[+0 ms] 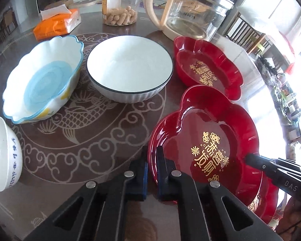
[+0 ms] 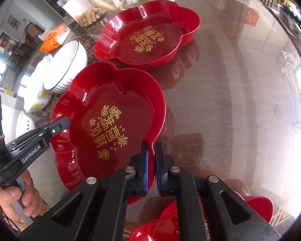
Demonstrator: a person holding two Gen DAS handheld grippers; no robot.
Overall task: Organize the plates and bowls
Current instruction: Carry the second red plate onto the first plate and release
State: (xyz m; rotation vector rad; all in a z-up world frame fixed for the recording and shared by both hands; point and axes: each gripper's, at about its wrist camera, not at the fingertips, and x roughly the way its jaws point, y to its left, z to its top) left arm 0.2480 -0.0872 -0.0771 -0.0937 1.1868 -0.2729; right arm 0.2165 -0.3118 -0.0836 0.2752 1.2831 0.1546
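We have both tongs clamped on opposite rims of the near red plate (image 1: 208, 146), which rests on the worktop (image 1: 86, 144) at near right. The left tongs (image 1: 152, 172) pinch its left rim, one pad inside the wall and one outside; the right tongs (image 2: 151, 160) pinch the rim on the plate's other side in the same manner. We judge the step in hand to be lifting this plate for stacking. To do it well, we should raise both sides at the same rate, keep the plate level, and avoid twisting the thin scalloped wall between the pads.

Working left to right across the worktop: a small white bowl (image 1: 4, 154) lies tilted at near left. Beyond it sits the blue-rimmed bowl (image 1: 42, 82), then the white ribbed bowl (image 1: 130, 68) just beside it. The second red plate (image 1: 206, 68) stands farther right, its rim close to the gripped one; we judge it the likely stacking target. A further red dish (image 2: 258, 204) lies near the right tongs and could snag a low swing. The tissue pack (image 1: 56, 24), snack jar (image 1: 120, 4) and glass kettle (image 1: 186, 8) line the far edge, clear of the lift.
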